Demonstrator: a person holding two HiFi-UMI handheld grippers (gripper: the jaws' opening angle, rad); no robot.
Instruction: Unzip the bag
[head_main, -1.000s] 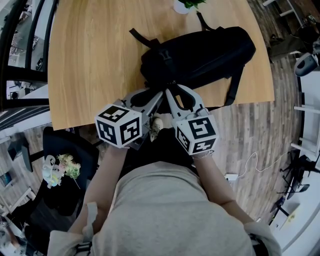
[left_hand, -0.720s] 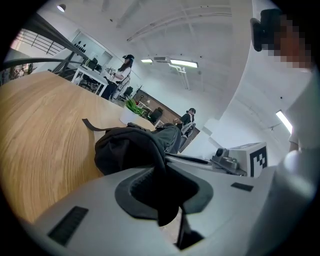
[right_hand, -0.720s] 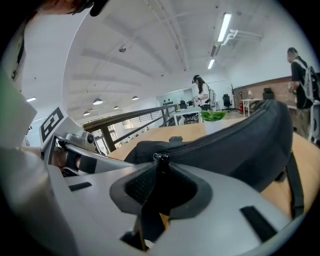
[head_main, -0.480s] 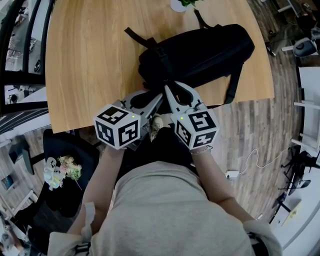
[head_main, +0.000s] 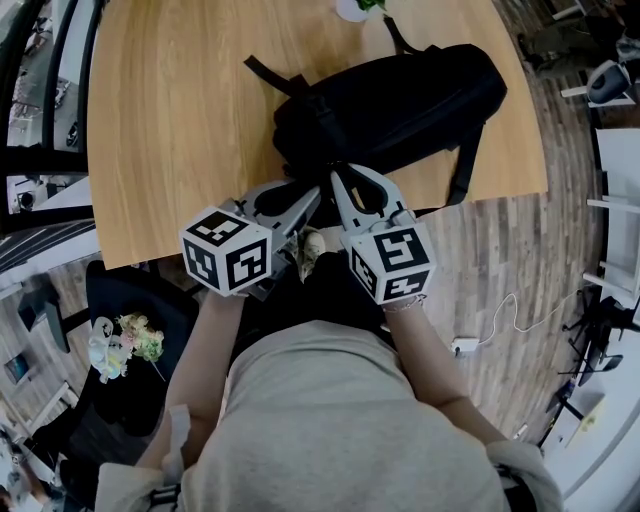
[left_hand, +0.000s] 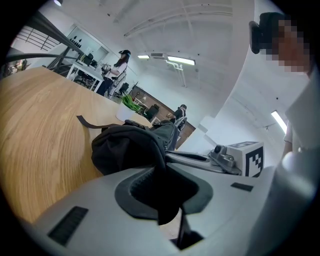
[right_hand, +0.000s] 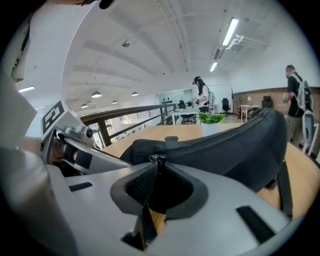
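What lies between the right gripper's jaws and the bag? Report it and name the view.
Nothing separate: the right gripper is shut on the zipper pull of the black bag, with no gap. The right gripper view shows this.

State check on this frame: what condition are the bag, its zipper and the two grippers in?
bag: lying on its side on the table, not opened.
zipper: closed along the visible length.
left gripper: shut on bag fabric at the near end.
right gripper: shut on the zipper pull.
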